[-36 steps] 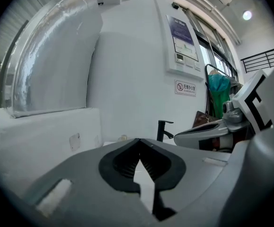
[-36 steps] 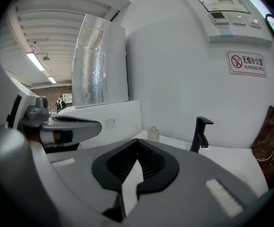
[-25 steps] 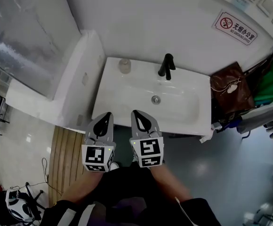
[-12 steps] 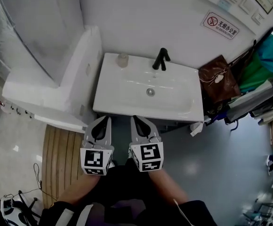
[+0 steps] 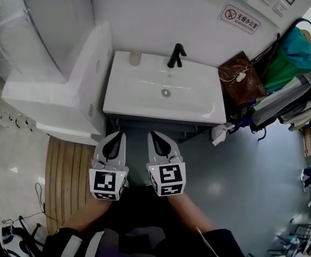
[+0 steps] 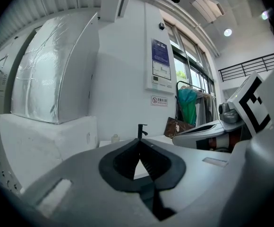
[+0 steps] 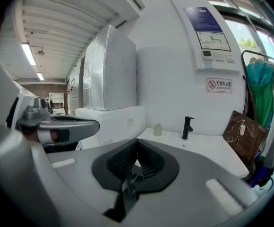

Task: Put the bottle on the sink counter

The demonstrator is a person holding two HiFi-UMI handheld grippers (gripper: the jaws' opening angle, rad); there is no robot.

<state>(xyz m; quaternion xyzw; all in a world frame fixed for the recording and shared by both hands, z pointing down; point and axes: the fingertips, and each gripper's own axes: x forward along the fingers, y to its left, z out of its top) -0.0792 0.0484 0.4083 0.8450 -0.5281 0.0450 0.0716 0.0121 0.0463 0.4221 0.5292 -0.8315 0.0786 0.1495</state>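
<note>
A pale slatted wooden floor mat (image 5: pixel 64 181) lies at far left, below a white boxy ledge (image 5: pixel 86 74). The left gripper (image 5: pixel 120 135) is clenched on nothing, its jaws meeting at the tips, in front of the white rectangular sink counter (image 5: pixel 145 103). The small translucent bottle (image 5: pixel 135 58) stands upright on the counter's back left corner (well apart from both claws), left of the black tap (image 5: pixel 176 55). The right gripper (image 5: pixel 153 135) is likewise clenched and empty. A brown leather bag (image 5: pixel 237 78) sits just right of the counter.

Glossy white sink counter (image 5: pixel 145 110), matt black faucet (image 5: pixel 175 55) (slatted wood floor mat (image 5: pixel 64 181))
</note>
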